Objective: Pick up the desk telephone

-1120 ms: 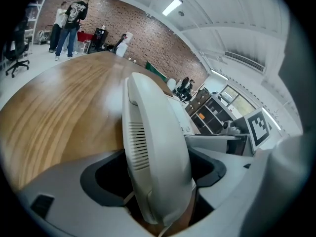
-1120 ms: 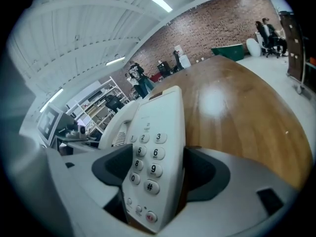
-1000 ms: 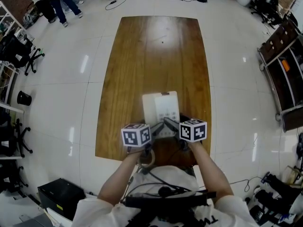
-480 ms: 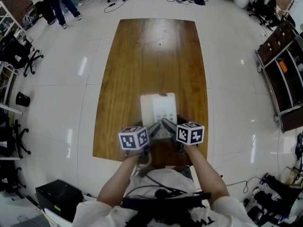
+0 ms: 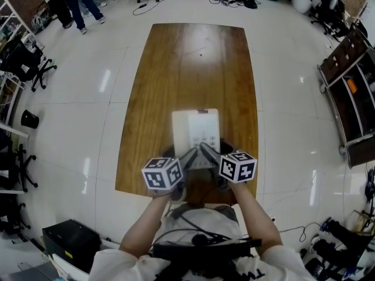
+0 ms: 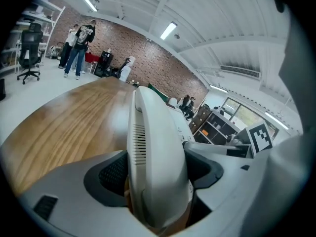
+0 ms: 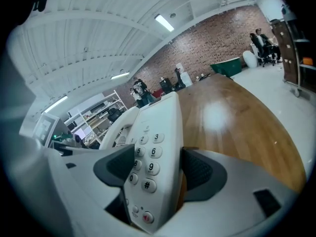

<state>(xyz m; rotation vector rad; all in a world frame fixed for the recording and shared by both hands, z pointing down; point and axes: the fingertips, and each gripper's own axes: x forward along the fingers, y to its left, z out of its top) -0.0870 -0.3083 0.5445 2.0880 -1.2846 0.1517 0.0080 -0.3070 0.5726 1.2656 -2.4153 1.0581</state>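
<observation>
The person's left forearm [image 5: 145, 227] reaches forward from the body, carrying the left gripper [image 5: 186, 158] with its marker cube [image 5: 162, 173] on top. The gripper angles inward and slightly down over the near end of the wooden table [image 5: 187, 63]. Its jaws have just been closing and now clamp the near left corner of the desk telephone [image 5: 196, 130]. The white phone sits between the two grippers, its length running away from the person over the table. The right gripper [image 5: 211, 155] mirrors the left, angled inward. Its jaws have also just been closing and now press on the phone's near right corner, and the right forearm [image 5: 258, 215] lies behind it.

The head view shows only the phone's top as a pale rectangle. It does not settle whether the far edge is off the wood. The left gripper view shows the handset [image 6: 155, 152] with its slotted grille squeezed between the dark pads, and people standing [image 6: 76, 43] by a brick wall. The right gripper view shows the keypad [image 7: 148, 164] between its pads, with the phone tilted on edge.
</observation>
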